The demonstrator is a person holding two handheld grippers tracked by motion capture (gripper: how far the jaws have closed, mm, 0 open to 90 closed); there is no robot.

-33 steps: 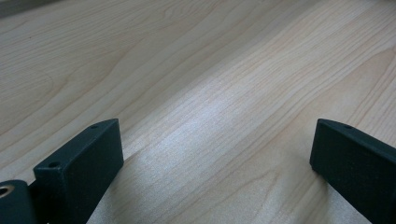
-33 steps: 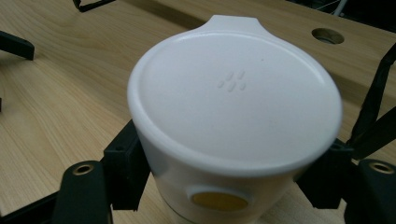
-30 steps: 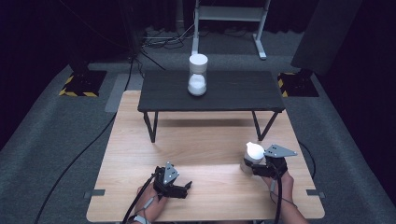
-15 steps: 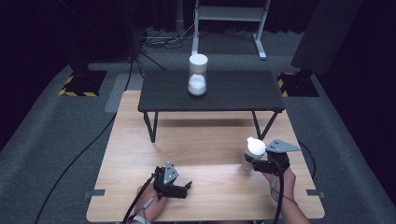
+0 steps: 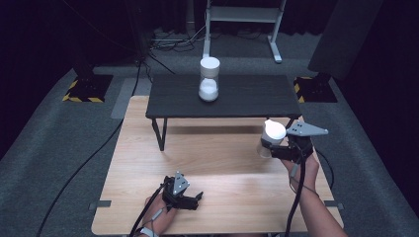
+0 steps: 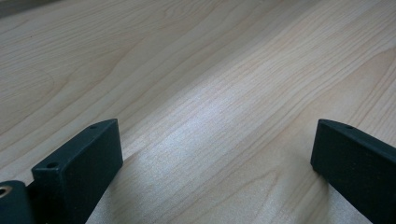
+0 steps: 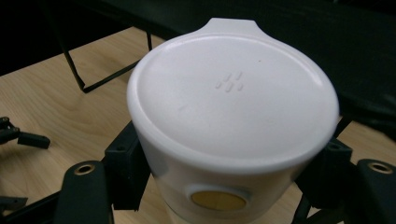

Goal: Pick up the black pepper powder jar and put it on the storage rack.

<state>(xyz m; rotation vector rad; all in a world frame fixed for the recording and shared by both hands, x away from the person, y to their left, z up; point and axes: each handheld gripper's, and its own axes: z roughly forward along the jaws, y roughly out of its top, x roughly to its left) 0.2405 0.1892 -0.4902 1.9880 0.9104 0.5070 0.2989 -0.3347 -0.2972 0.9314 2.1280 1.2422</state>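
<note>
Wooden table (image 5: 217, 163), two white containers (image 5: 272, 134)

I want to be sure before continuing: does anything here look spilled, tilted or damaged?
Nothing stands out. The right claw holds the white lidded container upright with its lid seated, and the matching container stands upright on the black table.

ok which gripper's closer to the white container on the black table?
Right. The right gripper, shut on a white lidded cup, sits just off the black table holding the white container; the left gripper rests open at the near edge.
</note>
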